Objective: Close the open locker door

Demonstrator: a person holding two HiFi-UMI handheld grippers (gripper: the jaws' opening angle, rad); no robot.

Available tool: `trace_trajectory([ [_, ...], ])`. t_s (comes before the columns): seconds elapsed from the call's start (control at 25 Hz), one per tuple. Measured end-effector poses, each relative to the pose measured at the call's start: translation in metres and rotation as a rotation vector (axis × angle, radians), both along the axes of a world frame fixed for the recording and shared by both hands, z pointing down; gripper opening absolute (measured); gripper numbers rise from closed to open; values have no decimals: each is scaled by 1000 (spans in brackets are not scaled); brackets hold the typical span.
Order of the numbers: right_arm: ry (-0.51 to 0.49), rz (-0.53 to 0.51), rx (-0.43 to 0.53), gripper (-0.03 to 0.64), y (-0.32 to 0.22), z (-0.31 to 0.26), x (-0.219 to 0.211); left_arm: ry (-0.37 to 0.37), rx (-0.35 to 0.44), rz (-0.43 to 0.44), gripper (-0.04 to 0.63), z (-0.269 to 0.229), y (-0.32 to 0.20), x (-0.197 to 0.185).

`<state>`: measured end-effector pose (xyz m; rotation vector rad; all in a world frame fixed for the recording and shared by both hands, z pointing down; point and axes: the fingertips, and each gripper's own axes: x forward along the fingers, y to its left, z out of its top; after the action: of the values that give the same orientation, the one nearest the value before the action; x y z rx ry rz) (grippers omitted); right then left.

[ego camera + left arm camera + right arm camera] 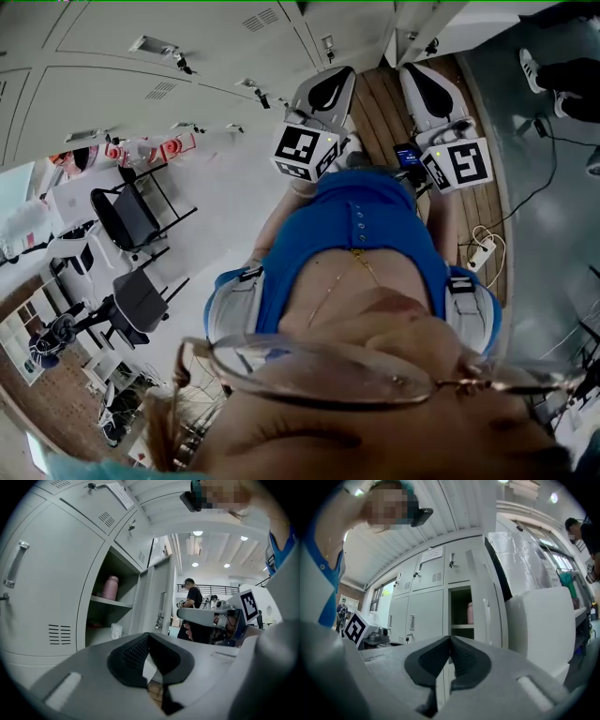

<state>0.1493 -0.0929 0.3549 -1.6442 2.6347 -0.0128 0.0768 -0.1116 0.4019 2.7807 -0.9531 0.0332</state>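
A bank of grey lockers (51,573) fills the left of the left gripper view. One compartment (105,616) stands open, with a pink bottle (111,588) on its shelf and a white cup (116,630) below. Its door (161,597) swings out, edge-on, with a long handle. The right gripper view shows the same open compartment (461,611), the bottle (470,612) and the door (490,616) straight ahead at some distance. My left gripper (149,637) and right gripper (450,638) are both shut and hold nothing. In the head view they sit side by side, left gripper (323,89) and right gripper (433,89), short of the lockers (141,94).
A large white box-like thing (541,630) stands right of the open door. Black chairs (131,216) stand on the floor at the head view's left. A person (192,599) stands far behind in the left gripper view. A power strip with cables (483,251) lies on the floor.
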Motion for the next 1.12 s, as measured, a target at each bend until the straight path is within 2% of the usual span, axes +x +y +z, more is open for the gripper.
trace_trajectory([
  [0.2, -13, -25, 30, 0, -8, -12, 32, 9, -1, -9, -12, -2, -6, 14],
  [0.4, 59, -71, 29, 0, -19, -11, 46, 7, -9, -36, -12, 1, -14, 20],
  [0.56, 77, -124, 33, 20, -26, -11, 51, 11, -14, -71, -12, 6, -18, 20],
  [0.72, 111, -208, 52, 73, -31, -13, 53, 14, -31, -83, -12, 14, -20, 23],
  [0.84, 78, -300, 54, 122, -32, -18, 53, 17, -38, -81, -12, 16, -21, 25],
  [0.96, 40, -390, 53, 141, -34, -25, 54, 22, -35, -78, -12, 14, -23, 27],
  [1.12, 64, -435, 54, 144, -42, -27, 52, 27, -40, -72, -12, 14, -24, 25],
])
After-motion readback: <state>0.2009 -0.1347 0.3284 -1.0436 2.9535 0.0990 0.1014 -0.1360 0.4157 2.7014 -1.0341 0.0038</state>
